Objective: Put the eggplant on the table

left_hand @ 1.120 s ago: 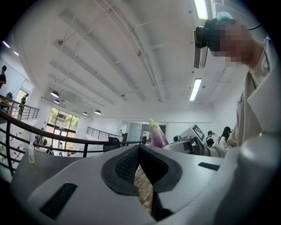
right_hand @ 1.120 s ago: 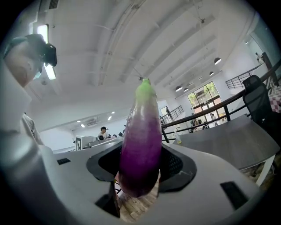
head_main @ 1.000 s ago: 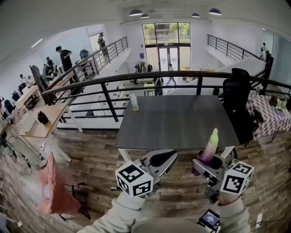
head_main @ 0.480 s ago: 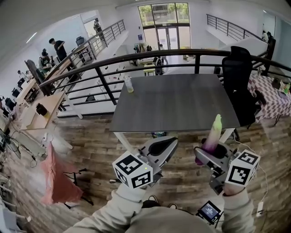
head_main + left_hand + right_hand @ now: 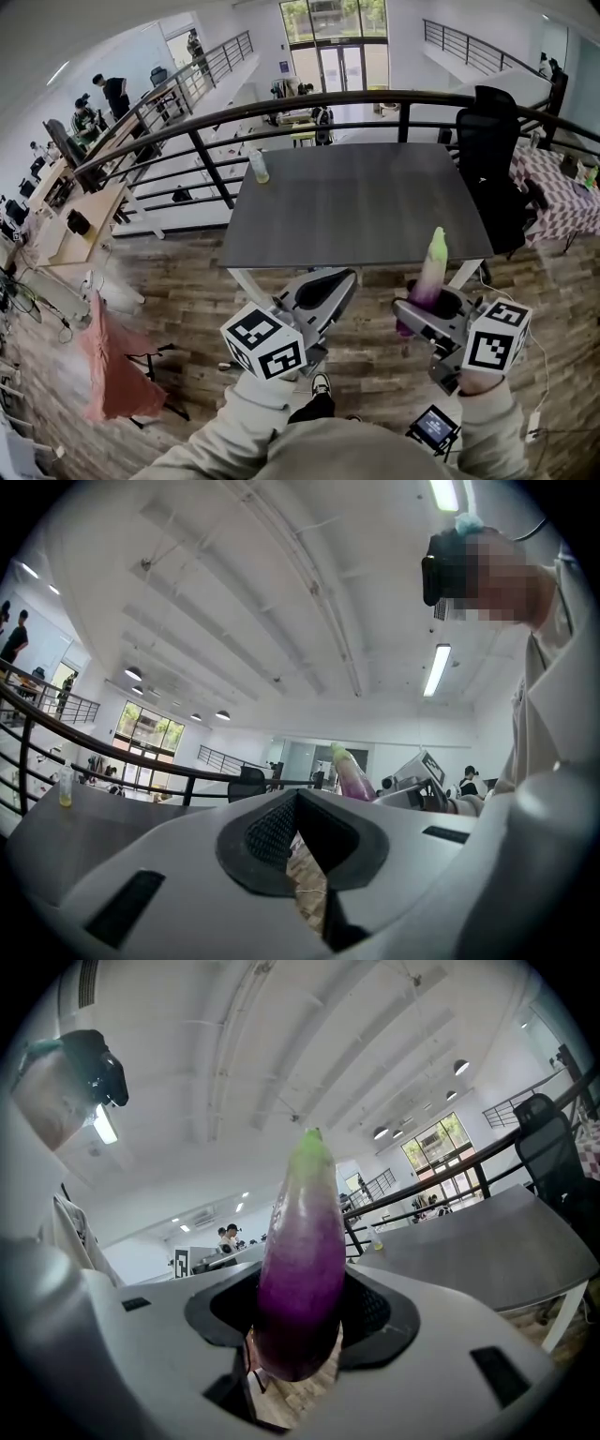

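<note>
A purple eggplant (image 5: 431, 272) with a pale green tip stands upright between my right gripper's (image 5: 427, 305) jaws, which are shut on its lower purple part. It fills the middle of the right gripper view, eggplant (image 5: 300, 1269), right gripper (image 5: 298, 1321). The gripper is just short of the near edge of the dark grey table (image 5: 356, 202). My left gripper (image 5: 339, 278) is level with it to the left, also before the table edge, shut with nothing in it. In the left gripper view the left gripper (image 5: 298, 803) has its tips together and the eggplant (image 5: 352, 772) shows beyond them.
A small bottle (image 5: 259, 167) stands at the table's far left corner. A black office chair (image 5: 492, 178) is at the table's right side, and a black railing (image 5: 309, 108) runs behind it. A pink cloth (image 5: 112, 361) hangs on a stand on the wooden floor at left.
Both grippers have sunk slightly and drifted a little, the eggplant still upright in the right one. The head view has tilted, so the table sits higher in the picture.
</note>
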Demonstrator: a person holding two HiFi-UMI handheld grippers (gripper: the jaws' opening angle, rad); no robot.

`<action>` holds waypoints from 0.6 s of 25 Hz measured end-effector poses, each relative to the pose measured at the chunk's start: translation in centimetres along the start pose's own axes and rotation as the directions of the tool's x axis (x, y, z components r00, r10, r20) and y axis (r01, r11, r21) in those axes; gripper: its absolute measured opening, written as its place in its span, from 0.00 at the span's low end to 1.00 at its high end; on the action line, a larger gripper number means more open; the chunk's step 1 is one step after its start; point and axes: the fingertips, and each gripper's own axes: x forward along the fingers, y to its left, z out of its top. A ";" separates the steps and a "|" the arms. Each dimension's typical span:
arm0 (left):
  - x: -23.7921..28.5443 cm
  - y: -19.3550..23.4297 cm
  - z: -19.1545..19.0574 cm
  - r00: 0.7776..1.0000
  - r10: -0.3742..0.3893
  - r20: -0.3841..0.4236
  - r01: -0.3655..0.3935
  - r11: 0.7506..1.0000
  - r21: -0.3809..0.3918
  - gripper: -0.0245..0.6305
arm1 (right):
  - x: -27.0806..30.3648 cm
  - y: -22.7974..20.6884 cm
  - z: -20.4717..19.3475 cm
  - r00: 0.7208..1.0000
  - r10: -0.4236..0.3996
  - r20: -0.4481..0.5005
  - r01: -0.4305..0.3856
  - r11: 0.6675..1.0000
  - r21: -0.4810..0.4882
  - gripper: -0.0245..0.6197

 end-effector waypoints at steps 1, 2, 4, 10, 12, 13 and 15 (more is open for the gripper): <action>0.2 0.3 0.0 1.000 -0.002 0.003 0.002 1.000 -0.002 0.05 | 0.2 -0.2 0.1 1.000 -0.002 -0.003 0.002 1.000 -0.002 0.40; 0.4 0.6 0.1 1.000 -0.006 0.006 0.006 1.000 -0.002 0.05 | 0.4 -0.4 0.2 1.000 -0.004 -0.005 0.004 1.000 -0.003 0.40; 0.8 1.2 0.3 1.000 -0.014 0.012 0.014 1.000 -0.003 0.05 | 0.9 -0.8 0.3 1.000 -0.007 -0.008 0.007 1.000 0.000 0.40; 1.7 4.4 0.9 0.999 -0.028 0.022 0.029 1.000 -0.009 0.05 | 3.6 -2.5 1.5 1.000 -0.012 -0.006 0.013 1.000 0.029 0.40; 1.9 5.9 0.7 0.999 -0.029 0.019 0.030 0.999 -0.016 0.05 | 4.9 -3.2 1.7 1.000 -0.017 -0.018 0.017 0.999 0.035 0.40; 2.0 6.7 0.8 0.999 -0.032 0.018 0.032 0.999 -0.017 0.05 | 5.7 -3.5 1.9 1.000 -0.019 -0.022 0.020 0.999 0.036 0.40; 2.1 8.4 1.0 0.999 -0.046 0.012 0.046 0.999 -0.007 0.05 | 7.5 -4.0 2.5 0.999 -0.022 -0.027 0.023 0.999 0.037 0.40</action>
